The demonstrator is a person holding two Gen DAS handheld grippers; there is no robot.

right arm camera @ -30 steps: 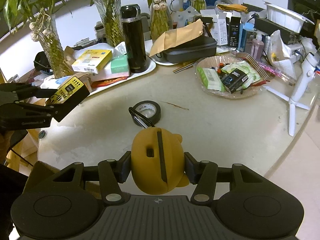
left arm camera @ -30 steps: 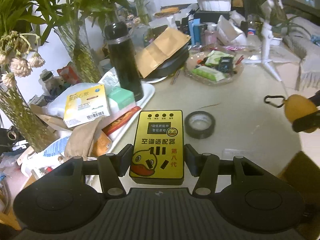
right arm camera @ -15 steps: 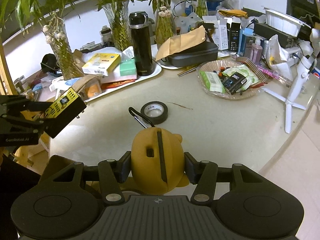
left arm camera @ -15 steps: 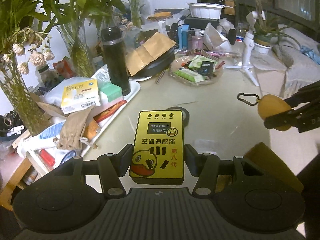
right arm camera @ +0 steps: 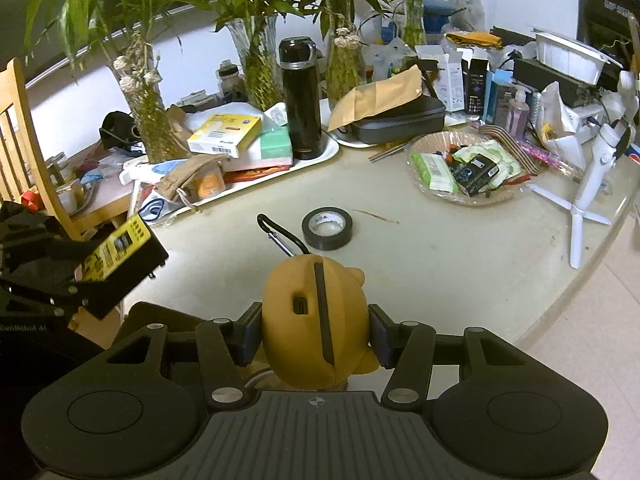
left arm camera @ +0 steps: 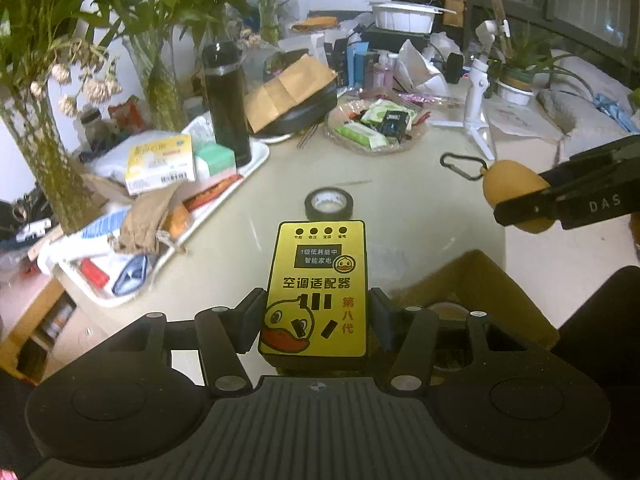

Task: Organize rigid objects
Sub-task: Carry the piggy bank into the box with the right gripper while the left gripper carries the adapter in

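Two grippers each hold a yellow thing up over the near edge of the table.

The left gripper [left arm camera: 316, 320] has its two fingers pressed tight on the sides of a flat yellow box [left arm camera: 318, 288] with a duck picture on it. The right gripper [right arm camera: 316, 332] has its fingers squeezed on a round yellow case [right arm camera: 316, 320], and a black clip [right arm camera: 282, 234] sticks out from the far end of the case. Both things are up in the air, not touching the table [right arm camera: 440, 260]. A little farther on, a roll of black tape [right arm camera: 327, 227] lies flat on the table by itself. Past it to the left is a white tray [right arm camera: 320, 156] full of boxes, with a tall black bottle [right arm camera: 300, 96] standing up on it. To the right sits a clear dish [right arm camera: 468, 168] of small packets, and a white tripod stand [right arm camera: 592, 184] is beside that. Green plants in glass vases [right arm camera: 256, 60] stand at the back.
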